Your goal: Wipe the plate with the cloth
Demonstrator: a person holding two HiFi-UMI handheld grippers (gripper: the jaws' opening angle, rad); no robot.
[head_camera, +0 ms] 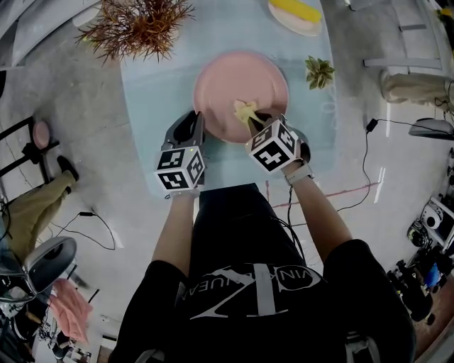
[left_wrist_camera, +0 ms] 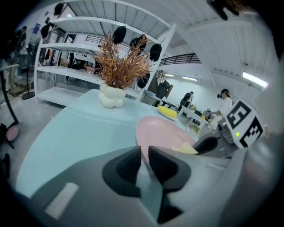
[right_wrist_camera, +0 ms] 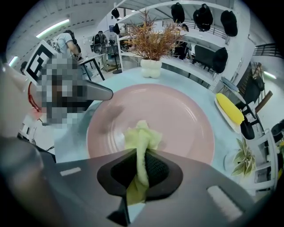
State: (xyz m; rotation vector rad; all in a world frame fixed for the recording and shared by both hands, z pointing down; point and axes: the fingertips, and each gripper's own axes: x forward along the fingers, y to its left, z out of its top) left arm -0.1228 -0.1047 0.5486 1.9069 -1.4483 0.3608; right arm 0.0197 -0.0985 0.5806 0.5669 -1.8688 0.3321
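A round pink plate [head_camera: 234, 81] lies on the pale blue table [head_camera: 152, 92]. In the left gripper view the plate's [left_wrist_camera: 159, 133] near rim runs in between the jaws of my left gripper [left_wrist_camera: 144, 162], which is shut on it. In the head view that left gripper [head_camera: 197, 122] sits at the plate's near-left edge. My right gripper [right_wrist_camera: 141, 170] is shut on a crumpled yellow cloth [right_wrist_camera: 141, 137] whose free end rests on the plate [right_wrist_camera: 177, 111]. From above, the right gripper [head_camera: 261, 120] holds the cloth [head_camera: 245, 110] over the plate's near part.
A dried plant in a white vase [head_camera: 138, 25] stands at the table's far left. A small green succulent [head_camera: 319, 71] sits right of the plate. A dish with a yellow item [head_camera: 294, 14] is at the far edge. Cables and chairs are on the floor around.
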